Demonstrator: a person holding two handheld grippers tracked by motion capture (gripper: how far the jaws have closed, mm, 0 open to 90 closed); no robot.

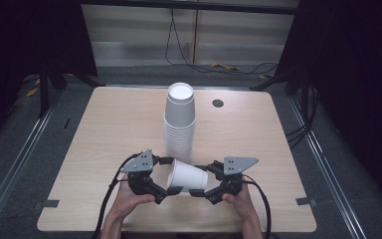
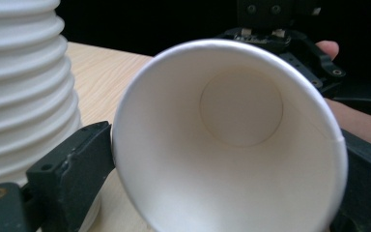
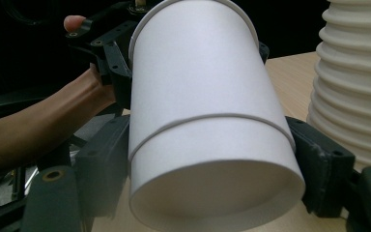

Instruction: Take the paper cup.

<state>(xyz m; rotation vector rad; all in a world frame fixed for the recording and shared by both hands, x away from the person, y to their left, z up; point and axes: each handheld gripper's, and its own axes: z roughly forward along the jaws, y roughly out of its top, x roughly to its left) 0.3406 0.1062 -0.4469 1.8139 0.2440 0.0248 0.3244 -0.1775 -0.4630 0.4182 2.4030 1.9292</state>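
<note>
1. A light wood desk stands in a dark room
2. Both sets of jaws squeeze one paper cup lying on its side: the left gripper at its rim, the right gripper at its bottom
3. The tall cup stack is just behind
4. Next, I think one gripper lets go

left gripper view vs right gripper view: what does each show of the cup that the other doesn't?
Left gripper view: the paper cup seen mouth-on, with its empty inside and round inner bottom.

Right gripper view: the cup's outer wall and recessed base, with a thin band running around the wall.

Both: black jaws on either side of the cup, the cup stack beside it, and the other gripper behind.
</note>
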